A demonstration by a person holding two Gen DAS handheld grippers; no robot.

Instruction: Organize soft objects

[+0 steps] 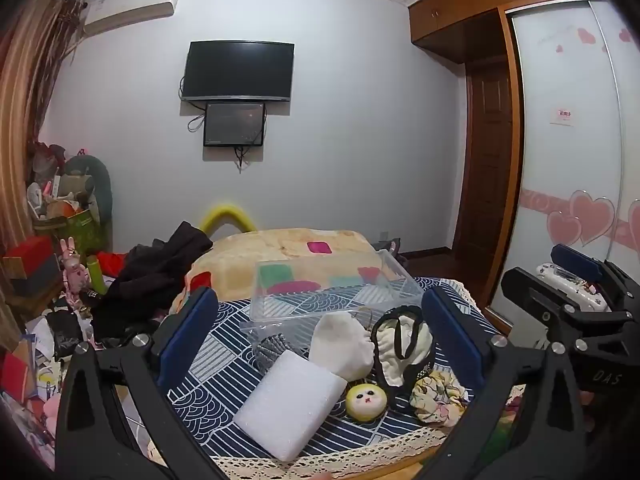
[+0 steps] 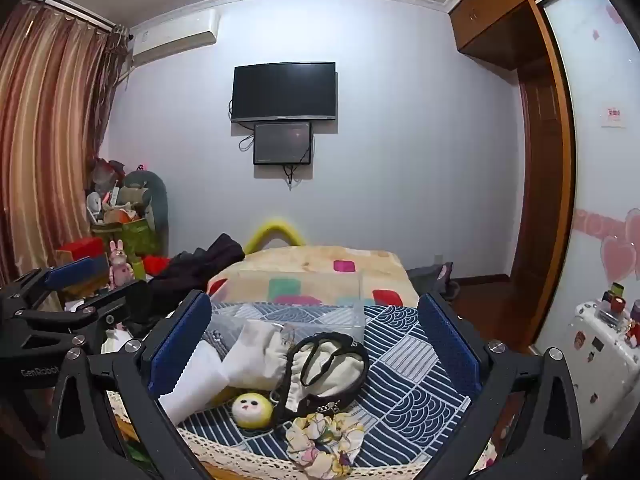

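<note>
patterned cloth (image 1: 224, 344): foam block (image 1: 290, 402) at near edge, clear box (image 1: 320, 300) behind; left gripper (image 1: 316, 332), right gripper (image 2: 316, 340) both released, empty.

Clear bin (image 1: 320, 300) open-topped; foam block (image 1: 290, 404), socks (image 1: 344, 344) crowd front

Clear, glossy plastic bin (image 1: 320, 292), see-through walls. White foam block (image 1: 290, 402), matt, finely grainy. Cream knitted sock (image 1: 344, 346), soft and matt. Yellow squishy ball (image 1: 366, 402) with smooth, faintly shiny skin. Floral cloth scrunchie (image 2: 324, 444), crumpled. Blue-and-white printed cloth cover (image 2: 404, 364) edged in cream lace. Fleecy blanket (image 1: 288, 248) behind. Matt black plastic gripper frames with bright metal screws; blue ribbed pads (image 2: 182, 344) on the jaws. Glossy varnished wood wardrobe (image 2: 548, 128).
</note>
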